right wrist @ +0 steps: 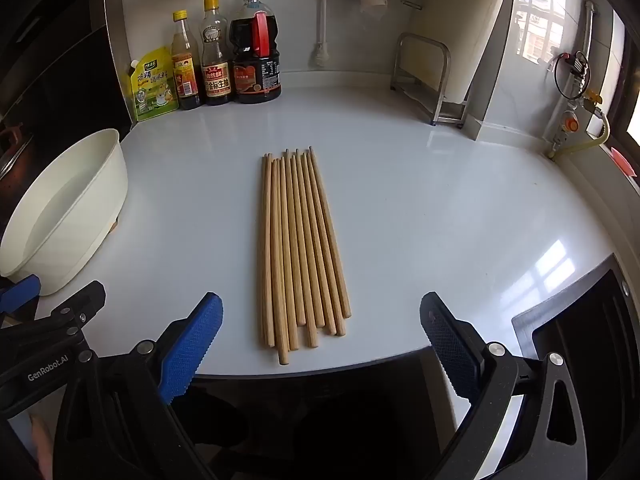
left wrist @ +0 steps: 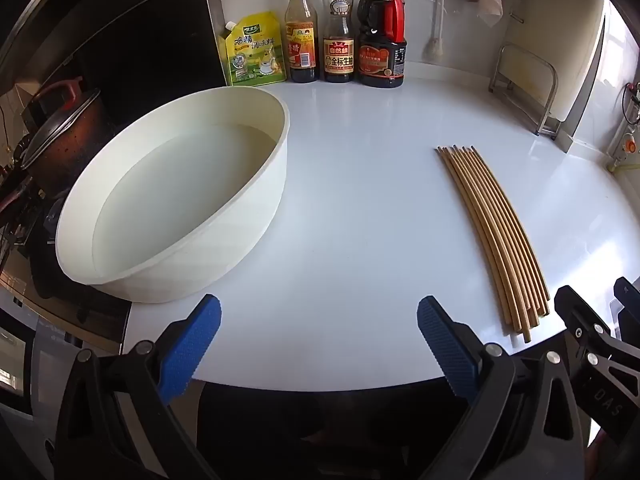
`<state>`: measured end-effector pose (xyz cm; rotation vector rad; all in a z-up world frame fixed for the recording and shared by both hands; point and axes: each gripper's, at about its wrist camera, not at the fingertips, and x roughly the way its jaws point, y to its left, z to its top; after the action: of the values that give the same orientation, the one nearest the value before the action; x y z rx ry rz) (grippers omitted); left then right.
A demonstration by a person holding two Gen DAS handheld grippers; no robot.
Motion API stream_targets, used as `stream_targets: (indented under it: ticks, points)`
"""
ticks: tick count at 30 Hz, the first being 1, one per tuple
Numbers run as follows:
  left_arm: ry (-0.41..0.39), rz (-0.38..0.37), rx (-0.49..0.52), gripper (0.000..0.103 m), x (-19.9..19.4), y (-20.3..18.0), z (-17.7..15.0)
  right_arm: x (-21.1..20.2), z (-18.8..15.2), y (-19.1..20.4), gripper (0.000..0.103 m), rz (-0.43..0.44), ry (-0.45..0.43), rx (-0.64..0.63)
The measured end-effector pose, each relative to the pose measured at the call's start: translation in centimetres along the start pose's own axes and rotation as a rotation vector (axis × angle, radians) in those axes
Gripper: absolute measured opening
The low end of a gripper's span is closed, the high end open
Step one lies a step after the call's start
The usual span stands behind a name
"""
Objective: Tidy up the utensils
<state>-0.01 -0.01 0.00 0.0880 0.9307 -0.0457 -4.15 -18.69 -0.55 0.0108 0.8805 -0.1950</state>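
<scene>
Several wooden chopsticks point(right wrist: 300, 248) lie side by side on the white counter point(right wrist: 440, 208), running from near the front edge toward the wall. My right gripper point(right wrist: 320, 320) hovers open just in front of their near ends, nothing between its blue pads. In the left wrist view the chopsticks point(left wrist: 496, 232) lie to the right, and a round white basin point(left wrist: 180, 200) holding water sits on the left. My left gripper point(left wrist: 318, 328) is open over bare counter between basin and chopsticks. The basin point(right wrist: 68, 208) also shows at the left of the right wrist view.
Three sauce bottles point(left wrist: 340, 28) and a green seasoning pouch point(left wrist: 254, 50) stand against the back wall. A metal rack point(right wrist: 424, 76) stands at the back right. A dark pot with a lid point(left wrist: 60, 128) sits left of the basin. A black sink edge point(right wrist: 580, 320) lies right.
</scene>
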Motion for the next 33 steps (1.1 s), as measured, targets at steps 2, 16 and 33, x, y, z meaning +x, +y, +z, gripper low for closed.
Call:
stream_targets:
  ticks: [2, 16, 33]
  points:
    - [0.000, -0.001, -0.002, 0.097, 0.0, 0.0, 0.0, 0.0, 0.0, 0.0, 0.095, 0.000, 0.004, -0.001]
    - [-0.002, 0.008, 0.006, 0.097, -0.1, -0.3, -0.4, 0.2, -0.5, -0.3, 0.095, 0.001, -0.004, 0.003]
    - [-0.006, 0.007, 0.007, 0.097, -0.2, -0.9, -0.1, 0.4, -1.4, -0.5, 0.095, -0.011, -0.007, -0.003]
